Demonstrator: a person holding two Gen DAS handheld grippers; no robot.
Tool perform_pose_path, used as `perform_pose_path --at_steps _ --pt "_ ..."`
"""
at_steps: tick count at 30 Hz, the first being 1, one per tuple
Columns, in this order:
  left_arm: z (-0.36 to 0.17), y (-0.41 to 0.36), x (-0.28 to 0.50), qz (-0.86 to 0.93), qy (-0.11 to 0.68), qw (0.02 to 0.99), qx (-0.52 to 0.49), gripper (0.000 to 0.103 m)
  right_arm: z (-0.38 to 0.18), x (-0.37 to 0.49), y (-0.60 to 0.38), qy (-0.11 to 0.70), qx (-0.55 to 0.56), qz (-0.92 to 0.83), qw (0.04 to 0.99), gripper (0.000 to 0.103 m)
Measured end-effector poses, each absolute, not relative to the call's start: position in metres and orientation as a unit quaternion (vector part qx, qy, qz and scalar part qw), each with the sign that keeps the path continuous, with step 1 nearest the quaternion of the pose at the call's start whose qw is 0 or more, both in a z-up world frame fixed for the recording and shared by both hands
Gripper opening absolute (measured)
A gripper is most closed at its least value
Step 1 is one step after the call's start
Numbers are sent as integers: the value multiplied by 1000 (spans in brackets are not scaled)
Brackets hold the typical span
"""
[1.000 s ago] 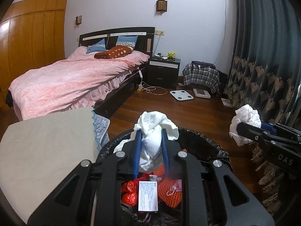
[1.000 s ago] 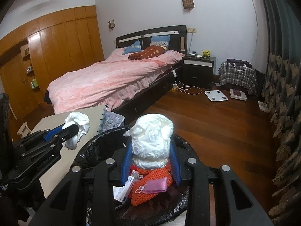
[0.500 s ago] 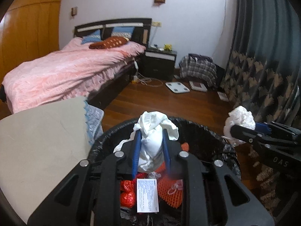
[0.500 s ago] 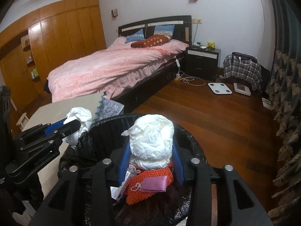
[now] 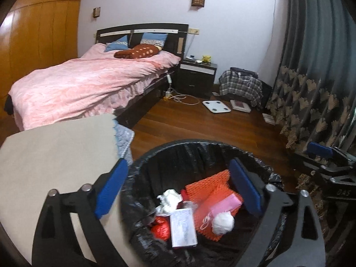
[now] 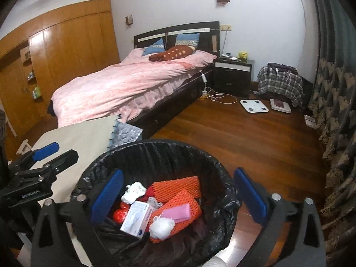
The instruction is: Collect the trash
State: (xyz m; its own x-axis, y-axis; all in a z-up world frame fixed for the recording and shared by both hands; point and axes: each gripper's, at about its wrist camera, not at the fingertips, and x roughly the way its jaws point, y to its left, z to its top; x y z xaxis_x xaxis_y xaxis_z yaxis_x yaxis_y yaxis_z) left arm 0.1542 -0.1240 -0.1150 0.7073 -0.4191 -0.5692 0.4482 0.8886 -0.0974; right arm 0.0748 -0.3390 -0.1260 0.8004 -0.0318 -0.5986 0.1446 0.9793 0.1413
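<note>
both jaws wide over the bin

we see the left gripper (image 5: 178, 189) and the right gripper (image 6: 178, 195) spread wide with nothing between their jaws, both above the black-lined trash bin (image 5: 200, 149). two white tissue wads (image 6: 161, 228) (image 6: 133, 191) lie below in the bin, among orange netting (image 6: 178, 187) and a small box (image 6: 136, 219), beside the table (image 5: 55, 151).

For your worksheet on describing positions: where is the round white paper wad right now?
In both wrist views the white paper wad lies inside the black-lined bin, on the orange mesh and right of the white box.
</note>
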Motion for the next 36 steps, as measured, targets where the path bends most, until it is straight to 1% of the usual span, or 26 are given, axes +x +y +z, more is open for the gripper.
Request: perform_pose_path --at_steps 9,20,28,36 --pt "-87 -90 131 -191 301 934 40 94 -100 60 -307 312 86 -5 946 97" --pt "-55 -56 92 -157 284 945 35 94 -65 46 -271 292 72 30 953 97" --pt "-39 -45 77 -145 267 952 31 94 -58 41 -259 286 60 38 955 97" --pt "-35 -42 71 -140 260 955 29 94 -57 39 -255 285 56 39 956 97"
